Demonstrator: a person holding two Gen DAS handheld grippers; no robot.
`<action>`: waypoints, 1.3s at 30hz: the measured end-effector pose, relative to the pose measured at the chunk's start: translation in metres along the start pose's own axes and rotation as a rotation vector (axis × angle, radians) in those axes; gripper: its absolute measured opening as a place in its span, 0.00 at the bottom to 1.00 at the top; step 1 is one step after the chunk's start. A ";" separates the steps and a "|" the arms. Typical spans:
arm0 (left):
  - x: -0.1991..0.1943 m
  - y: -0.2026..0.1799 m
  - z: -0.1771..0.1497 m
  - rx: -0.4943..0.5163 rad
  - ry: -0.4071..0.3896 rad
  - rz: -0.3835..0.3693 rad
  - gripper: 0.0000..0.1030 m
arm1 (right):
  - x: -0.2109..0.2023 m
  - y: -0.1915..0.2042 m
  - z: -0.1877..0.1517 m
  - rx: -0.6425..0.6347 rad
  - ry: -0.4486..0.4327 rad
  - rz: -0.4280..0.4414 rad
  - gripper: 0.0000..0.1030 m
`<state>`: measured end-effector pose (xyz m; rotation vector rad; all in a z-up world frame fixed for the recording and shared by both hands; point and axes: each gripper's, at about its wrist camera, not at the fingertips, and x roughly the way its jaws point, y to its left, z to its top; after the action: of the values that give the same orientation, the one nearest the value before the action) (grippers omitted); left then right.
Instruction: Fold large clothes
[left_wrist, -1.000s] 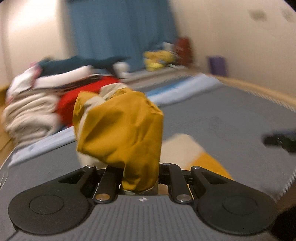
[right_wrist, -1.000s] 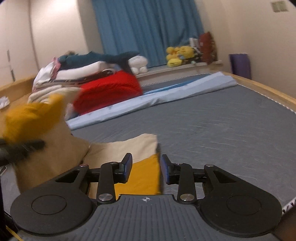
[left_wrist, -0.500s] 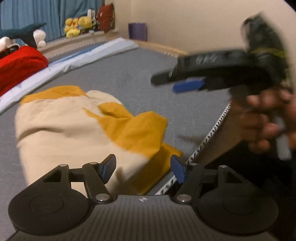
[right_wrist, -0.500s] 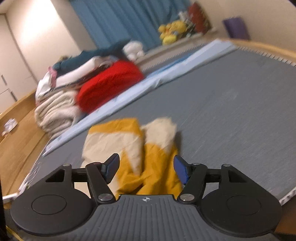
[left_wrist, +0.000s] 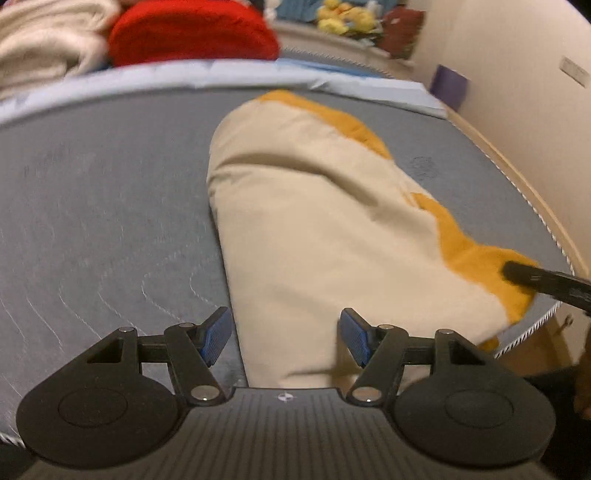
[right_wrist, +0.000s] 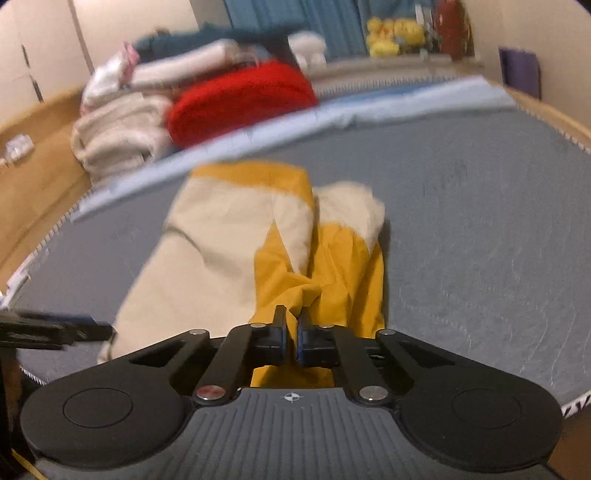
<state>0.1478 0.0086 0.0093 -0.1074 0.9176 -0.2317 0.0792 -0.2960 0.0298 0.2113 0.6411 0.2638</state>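
A cream and mustard-yellow garment (left_wrist: 314, 229) lies crumpled on the grey mattress (left_wrist: 92, 203), near its front edge. My left gripper (left_wrist: 284, 332) hovers open over the garment's near cream end, blue pads apart and off the cloth. In the right wrist view the same garment (right_wrist: 221, 236) stretches away, and my right gripper (right_wrist: 291, 325) is closing tight on a bunched yellow fold at its near end, pads pressing it. The right gripper's tip (left_wrist: 546, 280) shows at the yellow corner in the left view. The left gripper (right_wrist: 55, 328) shows at the right view's left edge.
A pile of folded clothes with a red item (right_wrist: 240, 99) and a cream blanket (right_wrist: 118, 140) sits at the far left. A light blue sheet (right_wrist: 369, 107) crosses the mattress's far side. Wooden bed frame (right_wrist: 37, 177) runs along the left; plush toys (right_wrist: 395, 35) stand by the curtain.
The left gripper let go of the yellow bundle, opened and dropped toward the garment's near end. The right gripper opened wide, then shut on a yellow fold. The garment now lies on the mattress.
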 end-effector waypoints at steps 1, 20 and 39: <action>0.001 0.000 0.001 -0.014 0.000 -0.011 0.68 | -0.013 -0.002 0.002 0.012 -0.061 0.007 0.03; 0.042 -0.013 -0.011 0.085 0.234 0.004 0.70 | 0.030 -0.027 -0.030 -0.068 0.252 -0.198 0.00; -0.011 -0.045 0.031 0.277 0.104 -0.041 0.63 | 0.026 -0.016 -0.034 -0.177 0.265 -0.241 0.00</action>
<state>0.1596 -0.0329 0.0452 0.1435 0.9782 -0.4031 0.0814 -0.2996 -0.0158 -0.0734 0.8931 0.1159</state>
